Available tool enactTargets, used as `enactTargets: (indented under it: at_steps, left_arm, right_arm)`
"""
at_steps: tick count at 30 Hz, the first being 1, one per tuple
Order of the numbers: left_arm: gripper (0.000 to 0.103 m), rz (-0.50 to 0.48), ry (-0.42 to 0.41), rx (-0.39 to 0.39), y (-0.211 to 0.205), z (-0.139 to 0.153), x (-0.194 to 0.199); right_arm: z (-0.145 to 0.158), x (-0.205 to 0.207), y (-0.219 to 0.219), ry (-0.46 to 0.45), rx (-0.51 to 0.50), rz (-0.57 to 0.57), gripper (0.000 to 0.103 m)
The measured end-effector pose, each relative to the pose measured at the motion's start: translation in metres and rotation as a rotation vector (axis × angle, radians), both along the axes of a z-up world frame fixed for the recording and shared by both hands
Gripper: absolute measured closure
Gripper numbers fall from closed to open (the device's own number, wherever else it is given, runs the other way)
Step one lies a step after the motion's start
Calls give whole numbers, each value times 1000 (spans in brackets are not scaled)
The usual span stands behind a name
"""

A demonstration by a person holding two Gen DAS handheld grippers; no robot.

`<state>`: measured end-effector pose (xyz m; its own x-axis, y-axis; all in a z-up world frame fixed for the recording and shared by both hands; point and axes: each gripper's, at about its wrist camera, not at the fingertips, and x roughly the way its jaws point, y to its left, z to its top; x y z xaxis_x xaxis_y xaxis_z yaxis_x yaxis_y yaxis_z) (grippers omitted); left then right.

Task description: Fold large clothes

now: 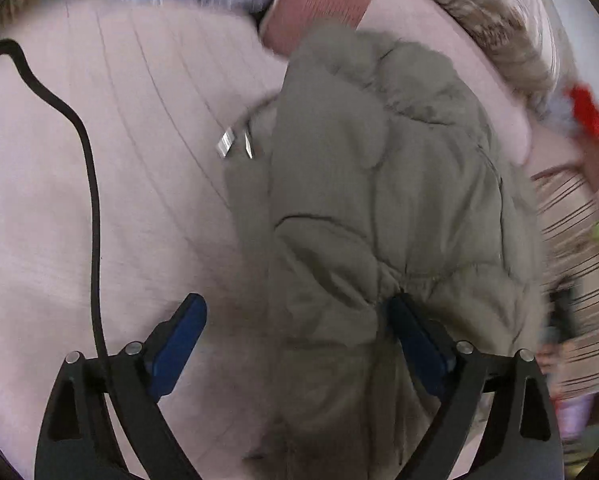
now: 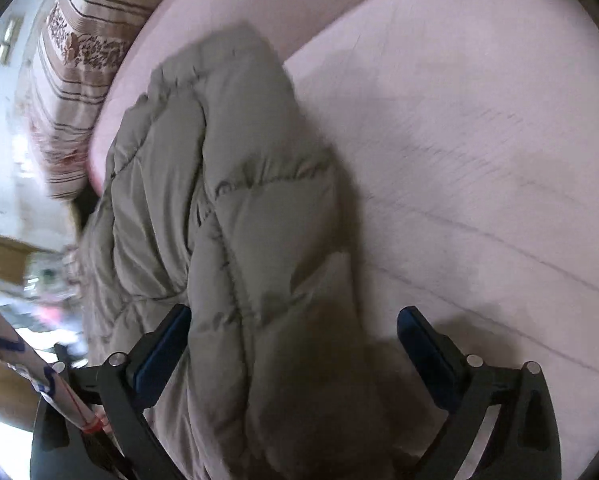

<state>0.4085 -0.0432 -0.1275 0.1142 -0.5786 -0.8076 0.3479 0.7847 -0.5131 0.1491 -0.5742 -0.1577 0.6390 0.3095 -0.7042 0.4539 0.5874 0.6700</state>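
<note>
An olive-grey quilted puffer jacket lies bunched lengthwise on a pale pink bed sheet. My left gripper is open, its blue-padded fingers wide apart; jacket fabric lies between them, against the right finger. A metal zipper pull shows at the jacket's left edge. In the right wrist view the jacket runs up from between the fingers of my right gripper, which is open, with fabric against the left finger. Both views are motion-blurred.
A black cable snakes over the sheet at left. A reddish-pink pillow lies beyond the jacket. A striped patterned blanket sits at the bed's far edge. Blurred room clutter shows at the right.
</note>
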Motion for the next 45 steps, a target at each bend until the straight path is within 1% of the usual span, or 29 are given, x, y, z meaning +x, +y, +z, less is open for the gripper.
enactTargets:
  at_steps: [1,3,4,5,6,7,8,9,10,12,14,15,17,19,20,21,22,23,25,28,30,33,35,37,38,39,40,42,45]
  left_arm:
    - [5,6,28,-51,2,-8,3]
    - [4,-10,-7,-73,-3,-7,0]
    - [4,-20,-9,-81,-7,-6,-2]
    - [5,-37,7,-127,-16,-6,-7]
    - [6,-46,20,-158,-20,-5,-9]
    - [7,-44,-4,-156,-28,0,-15]
    - [8,-40,-42,-132,-36,7,-21]
    - [11,-40,-59,-129,-41,14,-25]
    - [16,-42,-67,-133,-44,19,-27]
    - [20,-42,-83,-147,-46,36,-31]
    - [24,-55,-105,-155,-49,53,-34]
    - [26,-62,-115,-160,-50,59,-36]
    - [26,-58,-140,-158,-54,68,-39]
    - [27,-39,-145,-123,-57,60,-31]
    - [27,-21,-136,-86,-58,50,-28]
    - [26,0,-120,-48,-59,38,-25]
    - [24,18,-99,-22,-60,28,-21]
    - [22,43,-68,-20,-55,16,-18]
    - [19,76,-30,-59,-45,8,-18]
    - [18,99,-10,-63,-39,10,-21]
    - [17,88,-1,-51,-40,10,-23]
    - [17,74,7,-44,-45,8,-25]
    - [20,80,-5,-41,-48,11,-28]
    - [33,89,-24,-34,-48,16,-35]
    - [37,91,-41,-24,-50,21,-39]
    - [45,86,-68,-5,-53,29,-44]
    - [50,84,-85,10,-55,33,-45]
    - [55,82,-121,44,-58,46,-55]
    - [58,91,-149,90,-56,55,-65]
  right_arm:
    - [0,3,2,-11,-4,27,0]
    - [1,14,11,-33,-11,116,0]
    - [0,18,18,-41,-14,141,0]
    - [1,22,23,-52,-21,150,0]
    - [2,24,29,-70,-22,150,5]
    - [4,26,33,-79,-13,145,8]
    - [6,26,35,-86,-7,135,17]
    - [10,25,37,-98,-3,129,28]
    - [18,22,37,-115,-1,122,33]
    - [34,16,35,-154,-3,109,49]
    - [56,8,32,-218,-10,93,54]
    - [65,6,31,-245,-16,86,54]
    - [80,2,35,-265,-76,72,54]
    - [81,5,40,-233,-158,54,54]
    - [74,8,42,-198,-186,43,53]
    - [63,12,44,-144,-213,29,48]
    - [54,17,42,-108,-221,19,46]
    - [45,18,42,-114,-227,13,42]
    - [30,18,38,-104,-178,-3,40]
    - [27,17,37,-104,-150,-2,31]
    - [18,19,40,-76,-138,17,14]
    - [4,16,32,-102,-71,12,8]
    - [3,15,28,-111,-56,13,9]
    - [6,17,31,-121,-43,37,19]
    - [8,16,31,-132,-28,43,30]
    - [12,14,31,-146,-9,45,40]
    - [16,12,32,-154,-5,45,43]
    - [28,7,36,-168,-15,49,53]
    - [44,-2,47,-187,-32,61,59]
